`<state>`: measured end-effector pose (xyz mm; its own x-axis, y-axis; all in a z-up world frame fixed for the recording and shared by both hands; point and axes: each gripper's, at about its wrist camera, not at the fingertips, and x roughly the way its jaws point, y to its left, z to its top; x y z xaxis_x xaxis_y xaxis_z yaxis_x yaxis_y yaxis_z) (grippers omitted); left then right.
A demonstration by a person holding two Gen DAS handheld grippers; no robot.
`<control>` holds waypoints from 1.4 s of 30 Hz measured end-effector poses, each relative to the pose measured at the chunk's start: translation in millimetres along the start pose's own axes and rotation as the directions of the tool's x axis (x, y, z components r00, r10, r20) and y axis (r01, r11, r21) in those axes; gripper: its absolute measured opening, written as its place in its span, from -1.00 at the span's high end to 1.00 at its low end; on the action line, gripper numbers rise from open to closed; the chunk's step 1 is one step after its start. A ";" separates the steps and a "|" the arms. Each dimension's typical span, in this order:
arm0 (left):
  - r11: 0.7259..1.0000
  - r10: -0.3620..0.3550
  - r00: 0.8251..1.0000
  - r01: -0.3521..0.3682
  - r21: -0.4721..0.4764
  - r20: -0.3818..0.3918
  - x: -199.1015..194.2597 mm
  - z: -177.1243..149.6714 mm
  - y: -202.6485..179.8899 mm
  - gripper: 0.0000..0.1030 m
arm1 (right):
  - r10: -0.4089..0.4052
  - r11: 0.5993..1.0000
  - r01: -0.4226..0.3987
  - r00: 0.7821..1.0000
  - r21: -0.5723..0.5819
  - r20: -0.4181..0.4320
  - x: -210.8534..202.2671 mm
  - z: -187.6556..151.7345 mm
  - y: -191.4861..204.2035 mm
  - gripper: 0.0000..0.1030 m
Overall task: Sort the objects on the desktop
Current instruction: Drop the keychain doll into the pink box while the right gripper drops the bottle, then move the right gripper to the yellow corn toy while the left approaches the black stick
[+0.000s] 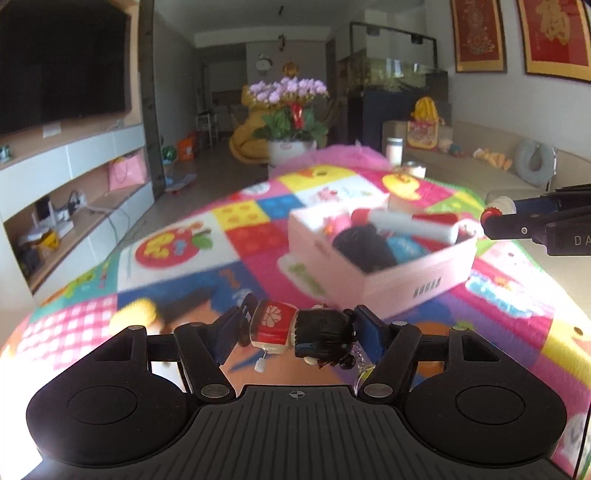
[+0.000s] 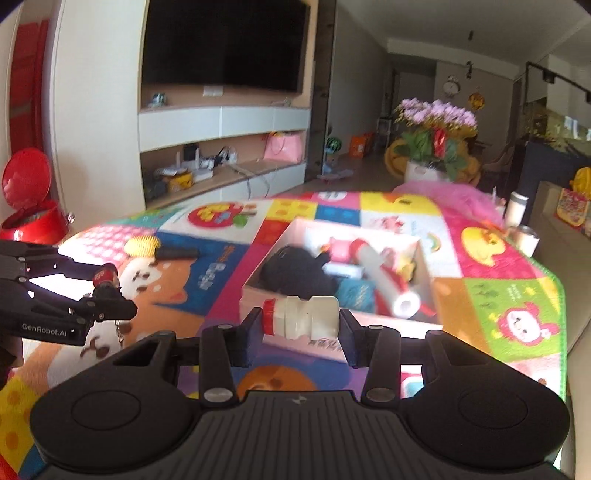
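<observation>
Left gripper (image 1: 297, 329): fingers clamped on a doll keychain (image 1: 301, 328), held sideways above the table (image 1: 535, 266). Right gripper (image 2: 301, 323): fingers clamped end to end on a small white bottle (image 2: 301, 319) with a red cap. Ahead of both, a pink box (image 1: 388, 284) on the patchwork mat (image 1: 240, 236), already crowded with a white tube, black bundle and toys. Yellow brush (image 2: 142, 245) lies left of the box.

1. This is a home living room.
2. A large dark television (image 2: 225, 46) hangs on the wall above white shelves (image 2: 221, 147) with cables and small boxes.
3. A sofa (image 1: 480, 173) with soft toys lines one wall under red framed pictures (image 1: 478, 35).
4. Potted purple flowers (image 1: 290, 107) stand behind a colourful cartoon play mat (image 2: 491, 273).
</observation>
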<state>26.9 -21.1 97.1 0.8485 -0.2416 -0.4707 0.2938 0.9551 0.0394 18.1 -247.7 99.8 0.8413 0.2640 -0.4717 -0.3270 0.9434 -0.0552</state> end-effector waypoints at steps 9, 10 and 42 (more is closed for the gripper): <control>0.996 -0.033 0.964 0.011 0.086 0.263 60.0 127.8 -43.2 -0.97 | -0.121 0.988 0.100 0.974 0.116 0.191 -41.5 38.2 -51.6 0.17; 0.998 -0.033 0.965 0.017 0.062 0.261 67.8 139.4 -41.5 -0.95 | -0.126 0.988 0.105 0.974 0.116 0.190 -40.4 38.6 -53.6 0.17; 0.920 0.286 0.943 -0.320 -0.227 -0.172 14.0 -86.5 74.0 -1.00 | 0.209 0.961 -0.190 0.974 0.199 -0.082 163.0 130.6 24.6 -0.18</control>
<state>22.4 61.0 17.2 0.8084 0.0746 -0.5839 -0.1010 0.9948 -0.0128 203.4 -155.2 136.5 0.7159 0.4382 -0.5436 -0.3883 0.8969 0.2116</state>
